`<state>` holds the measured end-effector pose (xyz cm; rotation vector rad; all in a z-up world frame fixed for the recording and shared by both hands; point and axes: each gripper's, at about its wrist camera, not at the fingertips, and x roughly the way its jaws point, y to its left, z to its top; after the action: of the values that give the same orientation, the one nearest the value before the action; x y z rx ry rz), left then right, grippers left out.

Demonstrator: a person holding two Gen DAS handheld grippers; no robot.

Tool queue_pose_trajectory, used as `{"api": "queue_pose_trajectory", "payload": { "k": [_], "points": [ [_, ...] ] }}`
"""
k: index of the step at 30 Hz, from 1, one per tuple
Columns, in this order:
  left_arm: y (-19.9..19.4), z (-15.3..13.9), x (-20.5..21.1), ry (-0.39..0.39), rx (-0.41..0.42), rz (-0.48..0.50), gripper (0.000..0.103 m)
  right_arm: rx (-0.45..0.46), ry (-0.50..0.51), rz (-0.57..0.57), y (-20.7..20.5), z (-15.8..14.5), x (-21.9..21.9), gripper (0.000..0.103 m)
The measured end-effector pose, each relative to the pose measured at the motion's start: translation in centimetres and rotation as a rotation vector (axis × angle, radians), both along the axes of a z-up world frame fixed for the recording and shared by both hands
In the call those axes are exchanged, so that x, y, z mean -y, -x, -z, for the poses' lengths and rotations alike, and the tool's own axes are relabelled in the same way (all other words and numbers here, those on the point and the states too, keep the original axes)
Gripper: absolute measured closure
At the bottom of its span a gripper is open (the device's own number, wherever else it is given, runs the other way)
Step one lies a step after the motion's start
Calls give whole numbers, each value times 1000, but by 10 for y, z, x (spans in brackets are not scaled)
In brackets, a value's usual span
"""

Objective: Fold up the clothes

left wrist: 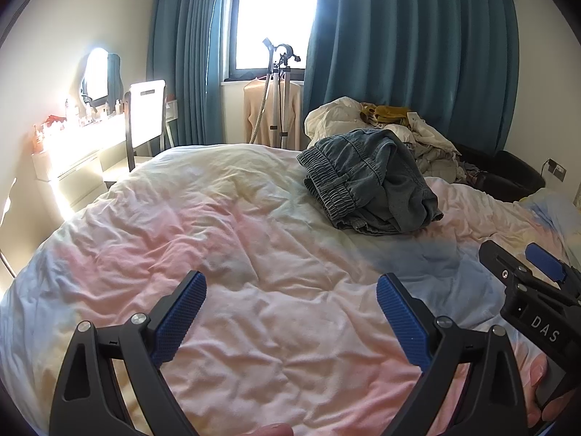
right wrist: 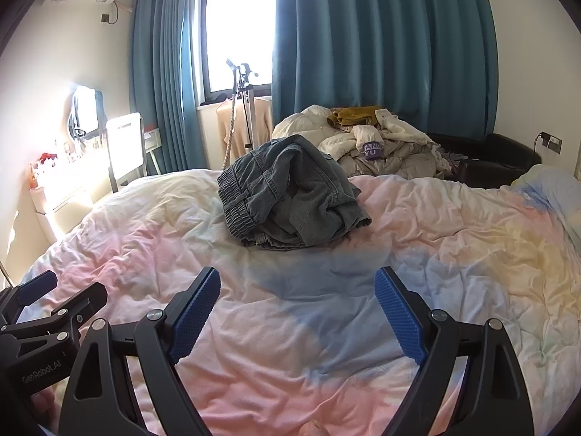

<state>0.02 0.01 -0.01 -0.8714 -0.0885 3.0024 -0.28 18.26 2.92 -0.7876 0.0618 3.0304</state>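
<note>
A crumpled grey-blue denim garment with an elastic waistband (left wrist: 366,181) (right wrist: 287,196) lies in a heap on the far middle of the bed. My left gripper (left wrist: 290,290) is open and empty, held above the near part of the bed, well short of the garment. My right gripper (right wrist: 297,287) is open and empty, also above the near bedding, facing the garment. The right gripper also shows at the right edge of the left wrist view (left wrist: 519,269). The left gripper shows at the left edge of the right wrist view (right wrist: 65,294).
The bed has a wrinkled pastel pink, blue and yellow duvet (left wrist: 218,225) (right wrist: 454,239). A pile of pale clothes and bedding (right wrist: 366,141) sits behind the bed. A garment steamer stand (left wrist: 279,98), a white chair (left wrist: 145,116) and a dressing table (left wrist: 72,145) stand at the far left.
</note>
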Motion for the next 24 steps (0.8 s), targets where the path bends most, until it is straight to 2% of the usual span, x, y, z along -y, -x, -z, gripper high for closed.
{"api": "queue_pose_trajectory", "payload": {
  "k": [24],
  "points": [
    [1, 0, -4, -2, 4, 12, 7, 3, 6, -8, -1, 0, 0, 15]
  ]
}}
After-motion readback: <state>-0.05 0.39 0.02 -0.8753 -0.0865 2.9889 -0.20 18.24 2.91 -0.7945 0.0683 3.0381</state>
